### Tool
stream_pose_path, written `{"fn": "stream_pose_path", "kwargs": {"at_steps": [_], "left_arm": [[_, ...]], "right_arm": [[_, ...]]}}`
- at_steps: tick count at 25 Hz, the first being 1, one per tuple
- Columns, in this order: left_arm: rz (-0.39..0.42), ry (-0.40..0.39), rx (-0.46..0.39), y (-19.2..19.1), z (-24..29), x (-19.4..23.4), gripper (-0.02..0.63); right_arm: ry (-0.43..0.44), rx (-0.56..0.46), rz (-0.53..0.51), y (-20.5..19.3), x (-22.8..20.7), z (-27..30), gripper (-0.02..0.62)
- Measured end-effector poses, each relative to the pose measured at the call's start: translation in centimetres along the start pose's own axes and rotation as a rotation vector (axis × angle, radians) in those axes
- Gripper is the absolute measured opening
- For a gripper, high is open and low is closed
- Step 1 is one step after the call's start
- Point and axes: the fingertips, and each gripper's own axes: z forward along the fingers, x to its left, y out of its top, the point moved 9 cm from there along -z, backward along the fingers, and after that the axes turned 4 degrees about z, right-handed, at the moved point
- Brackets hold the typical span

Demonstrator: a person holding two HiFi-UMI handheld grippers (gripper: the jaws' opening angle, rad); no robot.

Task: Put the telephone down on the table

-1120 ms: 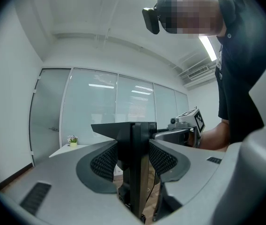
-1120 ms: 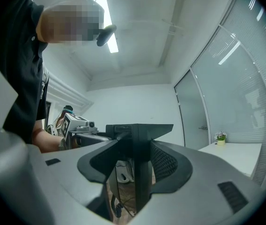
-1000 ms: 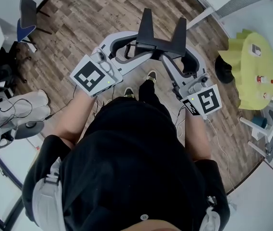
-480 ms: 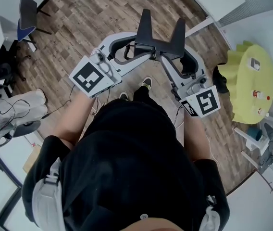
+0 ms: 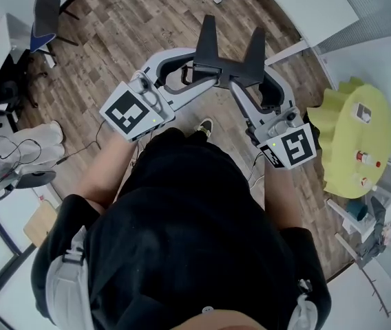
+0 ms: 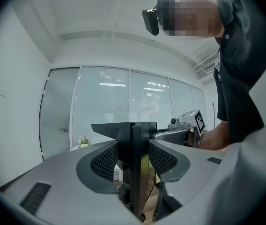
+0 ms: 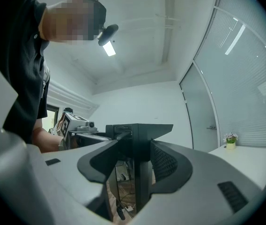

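1. While the telephone [image 5: 228, 52] hangs in the air in front of the person, above the wooden floor [image 5: 140, 19] and resting on no table, both grippers carry it together.
2. Left gripper [image 6: 133, 156]: the jaws are clamped on a thin upright black panel of the telephone. One ribbed pad [image 6: 106, 161] presses on each face, and nothing else is between them.
3. Right gripper [image 7: 134, 161]: it has the same hold from the opposite side, with its pads [image 7: 169, 162] closed against a black upright panel under the telephone's flat top.
4. Handling, as a judgement:
   - The body looks rigid and hard-shelled, with two raised prongs.
   - It should not bend under the pads.
   - Its smooth faces may slide or pivot if one side lets go first.
   - The two-sided hold suggests some weight or awkward balance.
   - Keep the hold on the flat panels, keep the body level, and release only once the base is seated.
5. Surroundings:
   - A white table [image 5: 305, 2] stands ahead and to the right.
   - A yellow table [image 5: 350, 139] with small items on it stands at the right.
   - A chair [image 5: 44, 19] and loose cables [image 5: 16, 153] lie to the left.
6. Obstructions:
   - Nothing stands between the telephone and the white table.
   - The items on the yellow table leave less free surface there.
   - Which of the two tables is meant cannot be told.
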Motion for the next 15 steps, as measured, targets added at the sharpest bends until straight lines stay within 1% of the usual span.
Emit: {"fn": "stream_pose_path", "kwargs": {"at_steps": [8,10,13,15], "left_arm": [[0.003,0.014,0.023,-0.5,0.3,2.6,0.212],[0.0,0.015,0.011,-0.4,0.6,3.7,0.212],[0.009,-0.003,-0.002,-0.7,1.2,5.8,0.21],[0.001,-0.018,-0.001,-1.0,1.3,7.4,0.21]], "right_arm": [[0.02,0.003,0.01,-0.1,-1.8,2.5,0.227],[0.016,0.001,0.011,-0.1,-2.4,3.4,0.227],[0.002,0.005,0.007,-0.2,-3.4,4.8,0.227],[-0.011,0.006,0.007,-0.4,-4.0,6.2,0.227]]}}
